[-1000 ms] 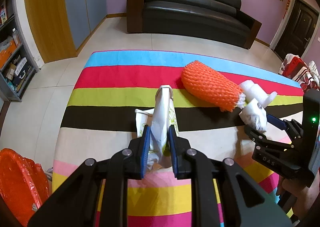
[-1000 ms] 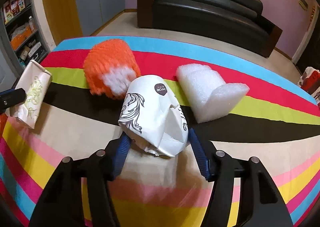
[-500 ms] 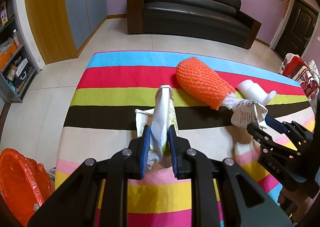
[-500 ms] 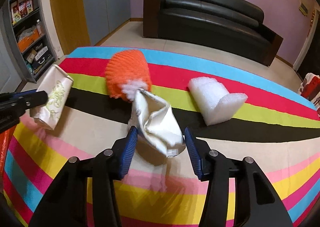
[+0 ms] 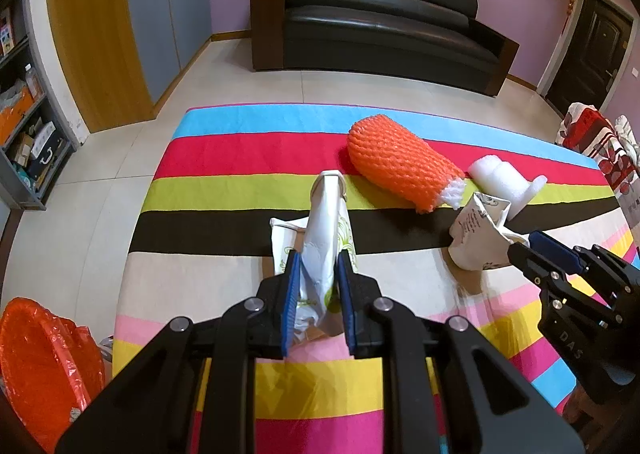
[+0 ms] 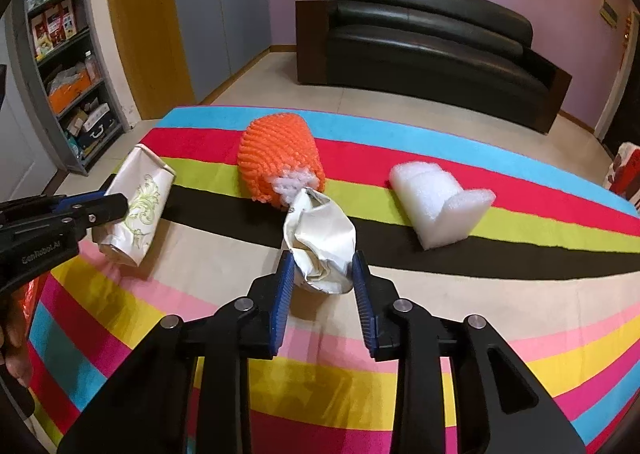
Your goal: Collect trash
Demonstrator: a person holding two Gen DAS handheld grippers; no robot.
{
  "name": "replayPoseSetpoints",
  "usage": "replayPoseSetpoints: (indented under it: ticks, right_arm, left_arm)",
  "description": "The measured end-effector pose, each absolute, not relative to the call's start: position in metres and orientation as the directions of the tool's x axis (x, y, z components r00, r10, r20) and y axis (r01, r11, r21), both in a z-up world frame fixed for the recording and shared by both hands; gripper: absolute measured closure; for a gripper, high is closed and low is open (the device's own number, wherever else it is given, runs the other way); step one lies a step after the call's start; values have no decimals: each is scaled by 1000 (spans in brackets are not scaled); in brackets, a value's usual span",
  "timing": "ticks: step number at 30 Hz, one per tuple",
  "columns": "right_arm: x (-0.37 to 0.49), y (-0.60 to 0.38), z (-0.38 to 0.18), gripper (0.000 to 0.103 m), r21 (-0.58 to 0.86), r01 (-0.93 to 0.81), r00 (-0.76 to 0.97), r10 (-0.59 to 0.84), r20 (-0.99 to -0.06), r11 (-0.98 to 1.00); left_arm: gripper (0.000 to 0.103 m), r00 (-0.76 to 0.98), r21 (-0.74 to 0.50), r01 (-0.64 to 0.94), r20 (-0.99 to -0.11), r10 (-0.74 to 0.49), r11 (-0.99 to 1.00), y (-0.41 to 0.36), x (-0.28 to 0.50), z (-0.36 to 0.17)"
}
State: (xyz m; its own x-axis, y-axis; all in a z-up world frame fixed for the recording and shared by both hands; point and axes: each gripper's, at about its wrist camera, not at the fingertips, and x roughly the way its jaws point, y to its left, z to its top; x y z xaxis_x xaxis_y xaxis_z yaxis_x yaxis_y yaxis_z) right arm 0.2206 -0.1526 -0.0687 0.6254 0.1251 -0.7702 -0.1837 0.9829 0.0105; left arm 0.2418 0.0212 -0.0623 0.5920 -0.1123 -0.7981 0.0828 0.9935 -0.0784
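The left gripper [image 5: 318, 290] was clamped on a white packet [image 5: 325, 238]; the right gripper [image 6: 323, 286] pinched a crumpled bag [image 6: 322, 244] over the striped cloth [image 6: 440, 318]. Both grips should stay firm while carrying to the orange bin [image 5: 36, 358] nearby.

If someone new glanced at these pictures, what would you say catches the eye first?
Probably the bright striped cloth covering the table, with the orange foam net lying near its middle. Next come the two grasps: the left gripper shut on a white printed packet, the right gripper on a crumpled paper bag.
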Motion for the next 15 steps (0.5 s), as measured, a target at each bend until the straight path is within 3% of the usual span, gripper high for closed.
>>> replayPoseSetpoints:
  ticks: [4,12,15]
  right_arm:
    - [224,-158,-72,44,22,-153,628,114,-770,988]
    - [236,-155,-77,29,31,-166,620,128,-774,986]
    - [241,-152,-79,29,15,-172,620,119,-775,985]
  left_arm:
    - [84,592,-81,78,-798,-112,994,22,243,-63]
    - [84,589,-80,79,-800,-111,994,22,243,-65]
    - [84,588,-87,79,-800,-117,993,23,242,-64]
